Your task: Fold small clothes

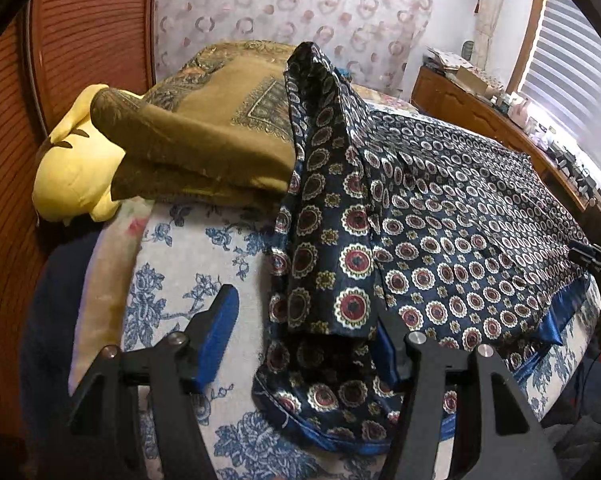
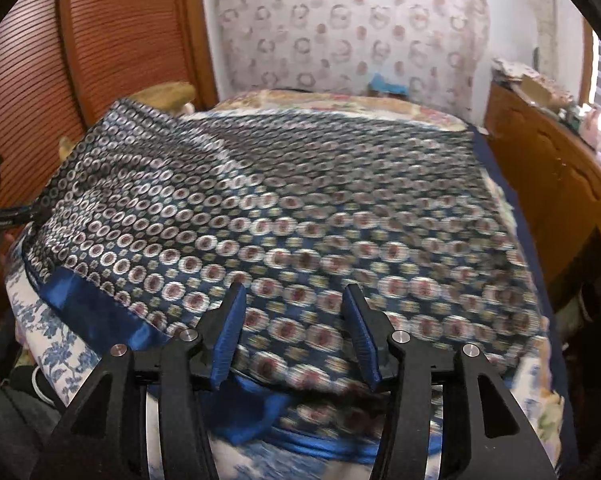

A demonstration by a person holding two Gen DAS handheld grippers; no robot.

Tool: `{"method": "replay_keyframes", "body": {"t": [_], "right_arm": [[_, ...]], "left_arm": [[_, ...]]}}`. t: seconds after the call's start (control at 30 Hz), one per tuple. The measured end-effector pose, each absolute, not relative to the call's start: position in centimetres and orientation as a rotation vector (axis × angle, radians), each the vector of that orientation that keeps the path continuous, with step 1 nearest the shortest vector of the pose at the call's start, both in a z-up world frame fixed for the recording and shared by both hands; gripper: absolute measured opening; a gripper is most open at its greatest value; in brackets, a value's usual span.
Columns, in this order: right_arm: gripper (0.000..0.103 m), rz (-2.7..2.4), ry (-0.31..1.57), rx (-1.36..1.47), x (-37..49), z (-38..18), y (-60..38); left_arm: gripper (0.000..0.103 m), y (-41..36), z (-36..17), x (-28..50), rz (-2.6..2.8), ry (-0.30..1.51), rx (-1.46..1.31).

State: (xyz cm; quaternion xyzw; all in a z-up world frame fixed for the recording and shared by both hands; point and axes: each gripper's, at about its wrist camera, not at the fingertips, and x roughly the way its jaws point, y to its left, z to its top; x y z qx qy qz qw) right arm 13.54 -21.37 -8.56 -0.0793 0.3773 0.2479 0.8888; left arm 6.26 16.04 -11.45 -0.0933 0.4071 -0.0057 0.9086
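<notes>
Jaws of the left gripper stand well apart, and a loose fold of the navy patterned cloth droops between them, touching the right blue pad while the left pad is clear of it, so nothing is pinched. The right gripper is likewise parted, its blue pads hanging over the near hem of the same cloth without clamping it; that view is blurred, so finer contact cannot be told. The cloth, dark blue with red-and-white medallions and a plain blue satin border, lies spread across most of the bed, whose cover is white with blue flowers. One corner of the cloth rises in a peak against a folded olive-brown scarf stacked at the far left, beside a yellow plush toy. A wooden dresser runs along the right side.
</notes>
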Motion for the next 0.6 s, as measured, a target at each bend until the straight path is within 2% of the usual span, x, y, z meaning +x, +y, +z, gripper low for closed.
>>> {"method": "replay_keyframes", "body": {"t": [0.33,0.57,0.6], "right_arm": [[0.057,0.53,0.814,-0.265,13.4,-9.6,-17.9],[0.062,0.517,0.805,-0.266,13.3,-9.7,-18.0],[0.063,0.518,0.804,-0.265,13.3,-9.8,-18.0]], "left_arm": [[0.06,15.4,-11.6,6.4,0.003,0.827,-0.153],[0.06,16.1,-11.4,7.2,-0.043,0.829,-0.232],[0.056,16.1,-11.3,7.4,-0.045,0.833,-0.236]]}}
